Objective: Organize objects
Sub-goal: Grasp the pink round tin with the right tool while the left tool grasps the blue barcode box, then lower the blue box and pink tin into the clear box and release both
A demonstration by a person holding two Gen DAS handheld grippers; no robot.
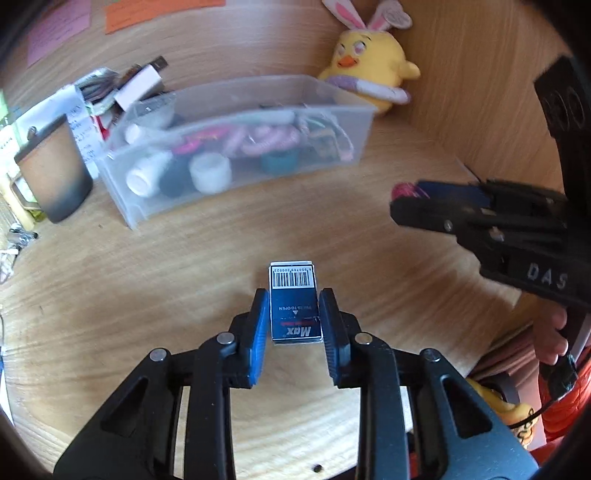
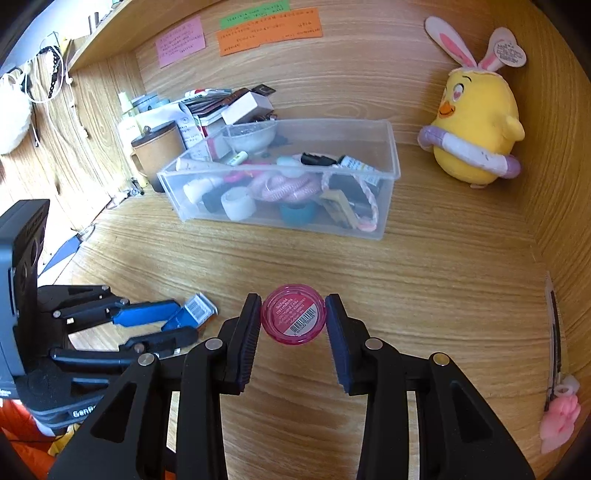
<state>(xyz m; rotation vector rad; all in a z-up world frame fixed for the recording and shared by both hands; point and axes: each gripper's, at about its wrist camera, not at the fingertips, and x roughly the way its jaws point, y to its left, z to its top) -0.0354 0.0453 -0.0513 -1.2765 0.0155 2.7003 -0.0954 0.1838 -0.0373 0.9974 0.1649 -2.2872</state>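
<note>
My left gripper is shut on a small dark blue "Max" box with a barcode, held just above the wooden desk. It also shows in the right wrist view at the left. My right gripper is shut on a round pink jar with a barcode label facing me. In the left wrist view the jar shows at the right gripper's tip. A clear plastic bin with several small items stands behind on the desk; it also shows in the left wrist view.
A yellow chick plush stands at the back right corner. A brown cup and stacked boxes sit left of the bin. Sticky notes hang on the back wall. A pink charm hangs on the right wall.
</note>
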